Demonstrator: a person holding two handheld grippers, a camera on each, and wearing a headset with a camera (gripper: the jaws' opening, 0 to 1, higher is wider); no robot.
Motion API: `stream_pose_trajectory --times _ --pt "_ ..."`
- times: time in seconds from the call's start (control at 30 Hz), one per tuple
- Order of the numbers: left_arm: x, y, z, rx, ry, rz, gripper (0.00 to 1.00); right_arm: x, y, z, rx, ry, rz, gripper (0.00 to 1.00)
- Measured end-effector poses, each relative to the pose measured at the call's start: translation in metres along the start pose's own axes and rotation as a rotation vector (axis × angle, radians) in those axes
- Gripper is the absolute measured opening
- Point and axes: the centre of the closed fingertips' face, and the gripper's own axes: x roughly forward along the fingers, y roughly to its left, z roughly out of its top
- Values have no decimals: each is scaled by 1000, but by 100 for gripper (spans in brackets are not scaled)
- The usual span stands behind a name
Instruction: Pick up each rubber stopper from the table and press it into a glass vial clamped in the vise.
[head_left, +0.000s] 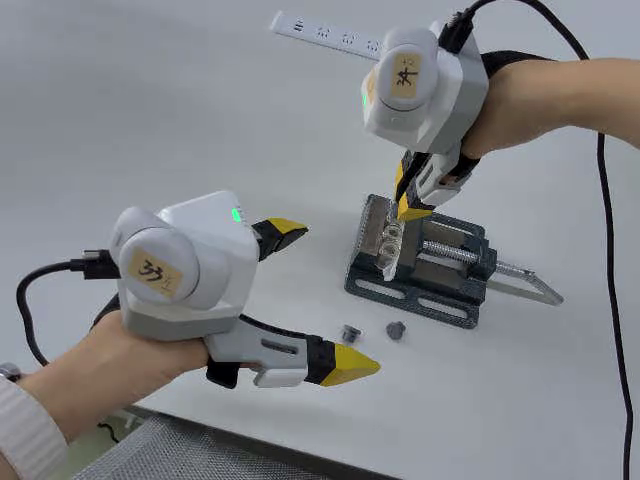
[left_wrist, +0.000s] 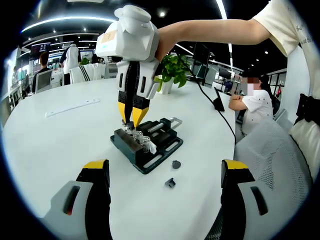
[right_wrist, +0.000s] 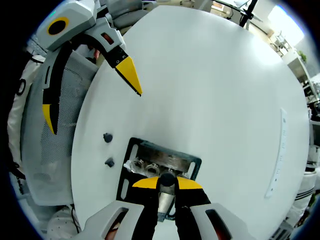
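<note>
A black vise (head_left: 455, 298) (left_wrist: 161, 156) (right_wrist: 131, 150) stands on the white table and clamps a row of clear glass vials (head_left: 390, 240) (left_wrist: 141, 141) (right_wrist: 145, 166). My right gripper (head_left: 410, 210) (left_wrist: 131, 119) (right_wrist: 166, 183) points down right over the vials, shut on a dark grey rubber stopper (right_wrist: 166, 178). Two loose stoppers lie on the table beside the vise (head_left: 350, 332) (head_left: 396, 330) (left_wrist: 176, 163) (left_wrist: 170, 183) (right_wrist: 107, 137) (right_wrist: 109, 162). My left gripper (head_left: 320, 298) (left_wrist: 166, 166) (right_wrist: 92, 97) hovers open at the near left, nothing between its jaws.
A white power strip (head_left: 325, 33) (left_wrist: 72, 107) (right_wrist: 277, 155) lies at the far side of the table. A black cable (head_left: 610, 300) runs down the right. A mesh chair seat (head_left: 180, 450) sits below the table's near edge. A person sits beyond the table (left_wrist: 247, 102).
</note>
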Motion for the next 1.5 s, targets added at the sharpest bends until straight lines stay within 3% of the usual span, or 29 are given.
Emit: stream_pose_trajectory --times 0.7,1.13,1.5 --pt "0 1 0 2 3 -1 91 -3 4 -2 -16 -11 3 12" --pt "-1 1 1 2 -2 2 91 -11 1 -2 10 -41 0 15" --pt "-1 0 3 5 -5 3 91 -20 4 2 12 -77 7 10"
